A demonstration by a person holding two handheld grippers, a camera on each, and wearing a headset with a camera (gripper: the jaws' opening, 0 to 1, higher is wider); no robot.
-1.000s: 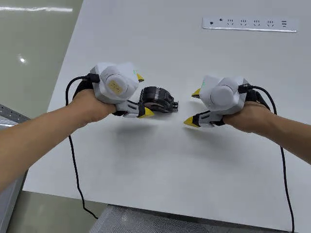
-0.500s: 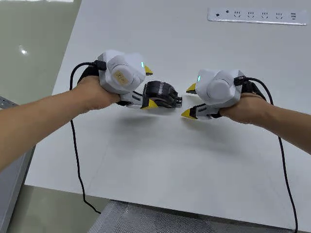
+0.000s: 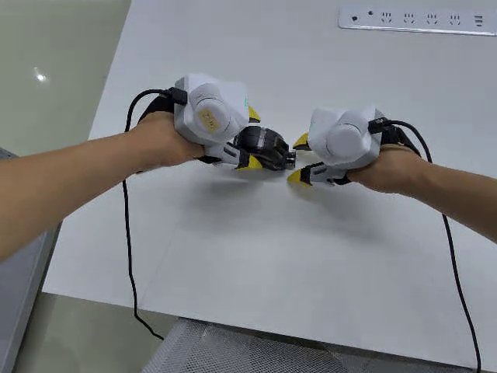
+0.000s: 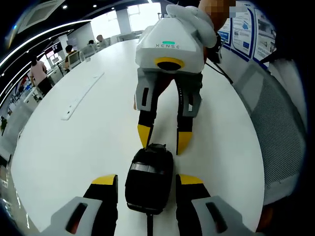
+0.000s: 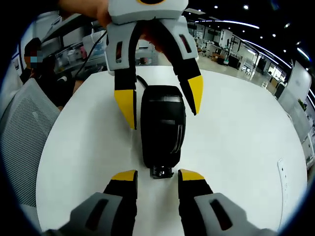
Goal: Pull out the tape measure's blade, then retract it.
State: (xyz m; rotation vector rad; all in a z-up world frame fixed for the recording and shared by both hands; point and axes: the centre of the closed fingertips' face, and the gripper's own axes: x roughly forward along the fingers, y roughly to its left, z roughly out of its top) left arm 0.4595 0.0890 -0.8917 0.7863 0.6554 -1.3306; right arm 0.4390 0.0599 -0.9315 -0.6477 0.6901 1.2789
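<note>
- noted the white bench (image 3: 272,264), near edge along the bottom of the head view, left edge slanting up beside the floor; found broad bare surface ahead of, behind and to either side of both grippers.
- found a power strip (image 3: 419,19) lying flat near the far edge, well apart from the work.
- observed a black cable (image 3: 126,233) trailing from the left gripper (image 3: 252,140) over the near edge, and a second cable (image 3: 450,249) running back from the right gripper (image 3: 297,158); noted a mesh chair (image 3: 233,350) just below the near edge.
- found nothing standing between the two grippers but the task's thing.
- located the tape measure (image 3: 268,148) between the grippers, well in from the bench's edges; could not tell whether it touches the surface.
- found the left jaws closed narrow on the case, one yellow tip against each side.
- found the right gripper facing it tip to tip, jaws parted a little, flanking the end hook (image 5: 161,172) with a gap on each side in the right gripper view.
- recorded the case as black, rounded and glossy, with a grey band across it; saw the blade drawn in, hook sitting at the mouth.
</note>
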